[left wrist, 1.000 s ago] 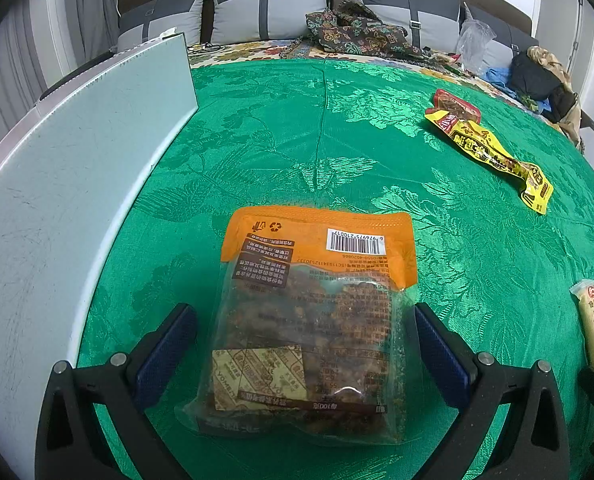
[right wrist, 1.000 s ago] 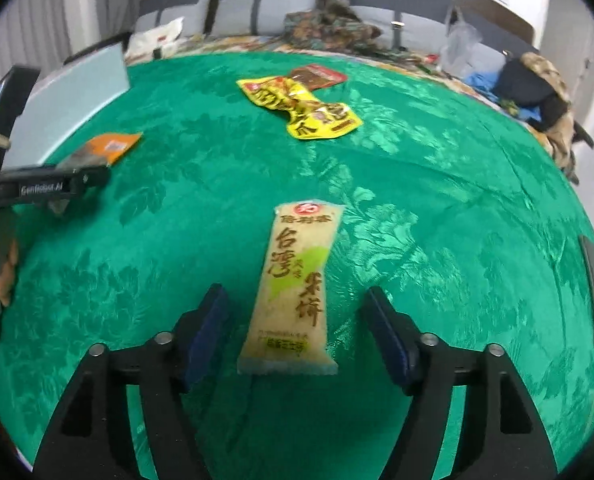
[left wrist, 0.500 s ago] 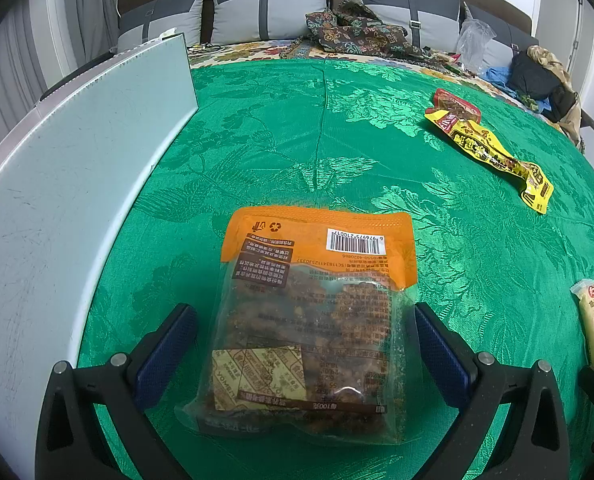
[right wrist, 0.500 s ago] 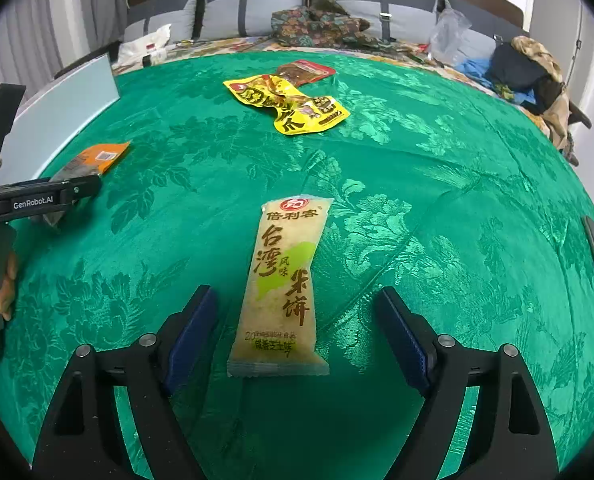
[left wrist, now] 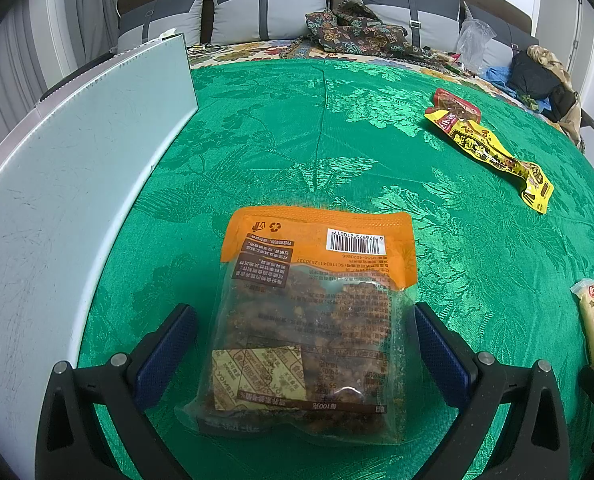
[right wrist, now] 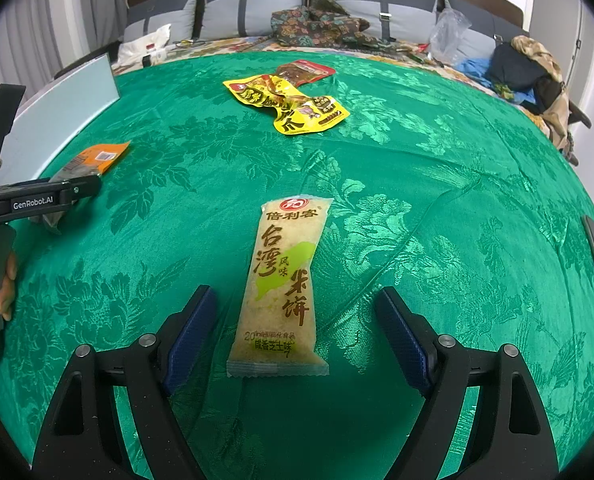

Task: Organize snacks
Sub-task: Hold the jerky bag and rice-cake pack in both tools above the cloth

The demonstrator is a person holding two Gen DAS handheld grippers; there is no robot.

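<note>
Now, step: both tools sit low over the green cloth, each with one snack between its open sides; no snack is picked up yet.
Left tool point(left wrist: 305, 344): its two sides are wide apart, not pressing; the orange bag point(left wrist: 317, 312) lies flat between them on the cloth point(left wrist: 337, 140).
Right tool point(right wrist: 295, 334): its two sides are wide apart too; the rice cracker pack point(right wrist: 285, 284) lies flat between them, touching neither side.
Other snacks: a yellow pack point(right wrist: 289, 108) and a red pack point(right wrist: 305, 72) lie far off on the cloth, touching each other.
Board: a pale board point(left wrist: 77, 168) stands at the left edge of the cloth, near the orange bag.
Next move, my guess: each tool must close on its snack and lift; the bags are thin and flat, so the sides must go low to catch an edge.
Hard to see: where the snacks should go is not shown. The cracker pack is cut off at the edge of the left view. A finger point(right wrist: 5, 284) peeks in at the left of the right view; the rest of the person is hidden.
</note>
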